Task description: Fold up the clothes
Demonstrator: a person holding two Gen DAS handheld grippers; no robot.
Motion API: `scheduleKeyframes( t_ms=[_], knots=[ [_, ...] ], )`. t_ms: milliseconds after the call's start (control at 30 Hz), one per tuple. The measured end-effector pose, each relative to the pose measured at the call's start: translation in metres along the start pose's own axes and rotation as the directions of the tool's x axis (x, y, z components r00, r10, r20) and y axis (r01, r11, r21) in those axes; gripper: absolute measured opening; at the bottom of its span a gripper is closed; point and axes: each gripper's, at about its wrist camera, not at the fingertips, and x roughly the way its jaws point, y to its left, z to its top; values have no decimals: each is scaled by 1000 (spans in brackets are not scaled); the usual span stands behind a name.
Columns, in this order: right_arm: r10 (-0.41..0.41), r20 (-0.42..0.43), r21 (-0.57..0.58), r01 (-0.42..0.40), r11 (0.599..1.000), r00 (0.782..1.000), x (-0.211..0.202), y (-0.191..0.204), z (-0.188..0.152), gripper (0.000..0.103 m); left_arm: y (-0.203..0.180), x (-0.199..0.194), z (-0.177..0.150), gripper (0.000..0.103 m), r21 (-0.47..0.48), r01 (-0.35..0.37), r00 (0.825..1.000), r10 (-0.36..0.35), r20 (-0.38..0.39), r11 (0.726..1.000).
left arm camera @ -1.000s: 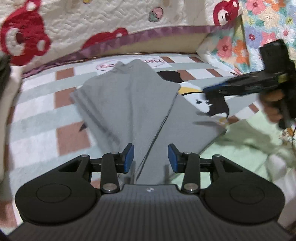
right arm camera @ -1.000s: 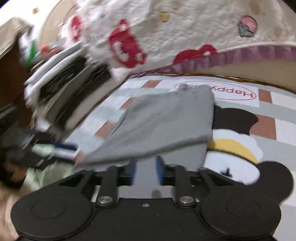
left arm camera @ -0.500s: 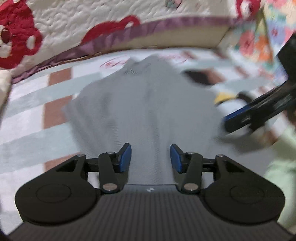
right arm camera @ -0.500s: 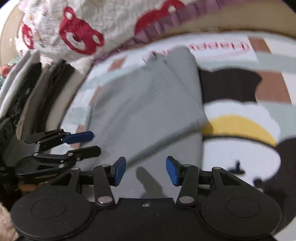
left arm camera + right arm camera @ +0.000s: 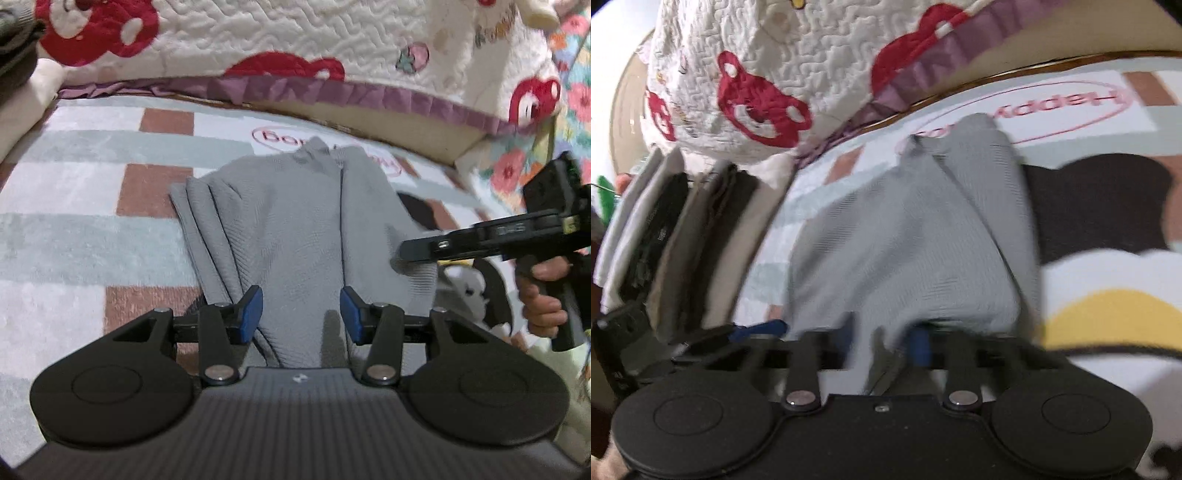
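A grey knit garment [image 5: 291, 229] lies folded in layers on the patterned mat; it also shows in the right wrist view [image 5: 905, 251]. My left gripper [image 5: 301, 314] is open, its blue pads on either side of the garment's near edge, holding nothing. My right gripper [image 5: 882, 343] sits at the garment's near right edge with cloth between its blue pads; the view is blurred, so how far its jaws stand apart is unclear. In the left wrist view the right gripper [image 5: 413, 253] reaches in from the right and touches the garment's right corner.
A quilt with red bears [image 5: 258, 40] hangs along the back. A stack of folded clothes [image 5: 665, 236] stands at the left. A floral cloth [image 5: 576, 96] is at the far right. The mat [image 5: 74, 229] has brown, white and green blocks.
The garment has been folded narrower and settled on the mat. My right gripper let go of the cloth, opened, then moved back onto its near edge. My left gripper stayed open.
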Motion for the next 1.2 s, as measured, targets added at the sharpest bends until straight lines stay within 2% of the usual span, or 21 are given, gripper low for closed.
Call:
scheduleKeyframes(
  t_ms=[100, 167, 300, 367, 400, 433, 467, 500, 600, 633, 733, 800, 867, 967, 1000, 1033, 1067, 1100, 1133, 1167, 1200],
  knots=[
    [43, -15, -51, -44, 998, 999, 14, 18, 14, 9, 3, -16, 7, 47, -42, 86, 993, -82, 81, 995],
    [60, -28, -110, -63, 992, 998, 24, 36, 24, 9, 0, -26, 10, 49, -32, 132, 984, -128, 121, 991],
    [64, -53, -239, -75, 968, 997, 50, 75, 44, 9, -3, -30, 8, 49, -19, 141, 983, -137, 122, 990],
    [19, -51, -306, -33, 951, 999, 66, 96, 52, 15, -2, -26, 5, 50, -33, 133, 986, -129, 105, 991],
    [8, -47, -327, -23, 945, 999, 73, 104, 55, 22, -2, -24, 3, 50, -38, 127, 988, -123, 96, 991],
    [17, -50, -334, -33, 942, 999, 77, 108, 58, 41, -1, -23, 1, 50, -42, 120, 990, -116, 85, 992],
    [57, -54, -333, -71, 940, 997, 76, 109, 59, 49, 0, -21, -1, 50, -46, 112, 991, -108, 75, 993],
    [87, -35, -319, -93, 943, 996, 70, 106, 59, 55, 1, -19, -4, 50, -50, 104, 993, -101, 64, 993],
    [151, 39, -270, -135, 953, 988, 42, 92, 57, 58, 3, -14, -10, 50, -62, 80, 996, -78, 33, 995],
    [146, 63, -263, -124, 957, 987, 32, 86, 56, 58, 3, -12, -12, 50, -60, 62, 998, -61, 21, 996],
    [39, 113, -288, -5, 958, 993, 3, 67, 48, 58, 1, -7, -12, 50, -40, -38, 999, 38, -12, 998],
    [-42, 133, -310, 82, 947, 990, -12, 57, 39, 58, 4, -7, -10, 51, -52, -159, 987, 158, -33, 986],
    [-103, 141, -297, 141, 944, 985, -25, 44, 30, 58, 9, -9, -9, 51, -73, -257, 966, 254, -44, 964],
    [-147, 142, -268, 181, 946, 979, -34, 28, 19, 58, 18, -19, -7, 50, -130, -290, 957, 290, -21, 948],
    [-162, 139, -262, 194, 945, 977, -34, 25, 16, 58, 22, -21, -7, 50, -148, -274, 961, 276, -12, 950],
    [-176, 136, -256, 206, 944, 975, -34, 21, 14, 58, 27, -22, -6, 50, -185, -228, 973, 230, -6, 956],
    [-186, 135, -254, 216, 943, 973, -32, 19, 13, 58, 33, -22, -5, 51, -246, -140, 990, 144, -3, 959],
    [-196, 134, -253, 224, 941, 972, -29, 19, 12, 58, 40, -20, -5, 51, -312, -44, 999, 49, 8, 949],
    [-205, 133, -252, 233, 939, 970, -26, 18, 12, 59, 44, -17, -6, 51, -366, 29, 999, -22, 24, 930],
    [-208, 131, -248, 235, 940, 969, -24, 17, 12, 59, 41, -14, -6, 51, -365, 28, 1000, -21, 21, 931],
    [-209, 130, -243, 236, 941, 969, -22, 16, 12, 59, 35, -10, -5, 51, -317, -27, 1000, 30, 4, 948]
  ],
)
